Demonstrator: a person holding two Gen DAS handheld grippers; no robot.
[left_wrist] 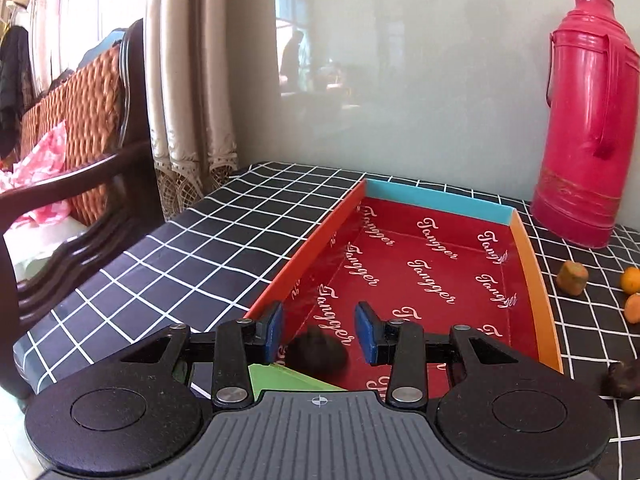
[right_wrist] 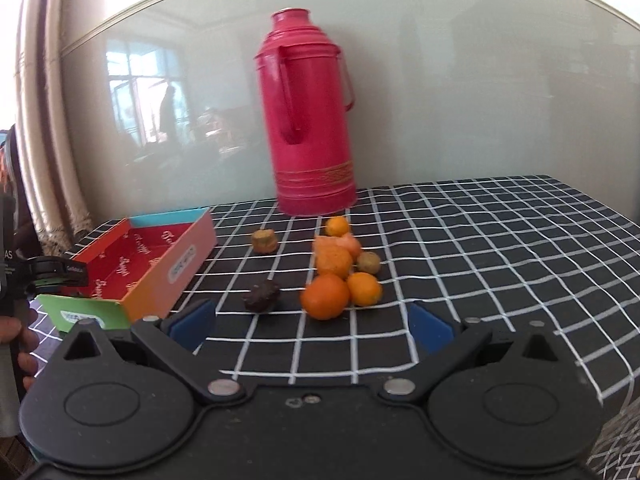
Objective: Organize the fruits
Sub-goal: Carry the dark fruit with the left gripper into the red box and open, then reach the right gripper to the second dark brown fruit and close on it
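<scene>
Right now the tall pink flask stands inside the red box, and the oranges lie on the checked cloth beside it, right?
Not quite. The pink flask stands on the checked cloth behind the oranges, outside the red box, as the right wrist view shows. The oranges do lie on the cloth.

A pink thermos (right_wrist: 310, 120) stands on the checked tablecloth (right_wrist: 460, 248) beside possibly a wooden chair (left_wrist: 80, 184).

1. Daylight floods through my curtained window (left_wrist: 80, 20), blown out white.
2. My glossy grey wall panel (right_wrist: 440, 100) mirrors that window.
3. Fisheye bends the edges; the dark round fruit (left_wrist: 318, 354) is blurred.
</scene>
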